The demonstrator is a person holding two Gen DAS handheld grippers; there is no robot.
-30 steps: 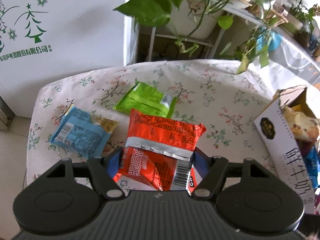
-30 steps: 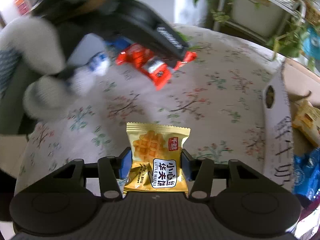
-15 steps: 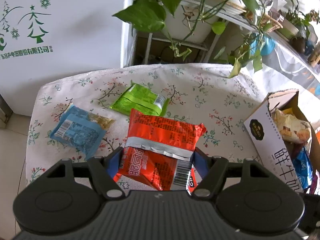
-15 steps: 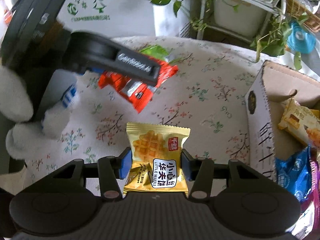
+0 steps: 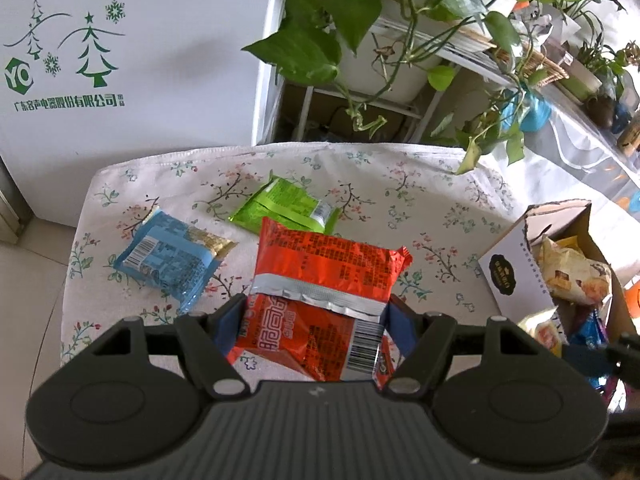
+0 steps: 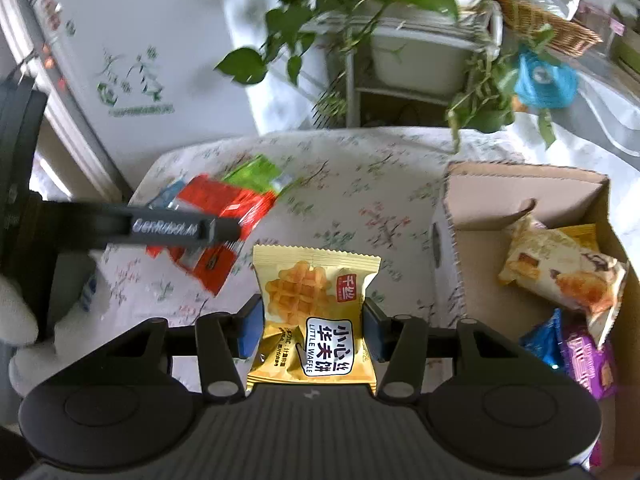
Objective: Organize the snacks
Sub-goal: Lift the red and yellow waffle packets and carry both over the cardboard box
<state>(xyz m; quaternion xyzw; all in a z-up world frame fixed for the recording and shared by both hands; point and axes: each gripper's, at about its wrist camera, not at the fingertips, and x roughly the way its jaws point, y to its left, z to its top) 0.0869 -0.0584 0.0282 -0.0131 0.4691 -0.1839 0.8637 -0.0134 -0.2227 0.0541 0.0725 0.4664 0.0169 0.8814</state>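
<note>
Two packets (red (image 5: 320, 280), waffle (image 6: 316, 312)) between gripper pads

The red packet (image 5: 320, 300) has its lower edge hidden behind the left gripper (image 5: 316, 326) body; its small print is too fine to read. In the right wrist view the same packet is smeared and partly covered by the gripper's black arm. The waffle packet (image 6: 316, 312) has its bottom edge hidden by the right gripper (image 6: 312, 330). The box (image 6: 520, 188) is cut off by the right edge in both views; the packets low in it overlap, and the purple packet (image 6: 588, 364) is blurred. The blue packet (image 6: 166, 196) shows only a sliver. The white panel's (image 6: 132, 92) green print is unreadable there.
</note>
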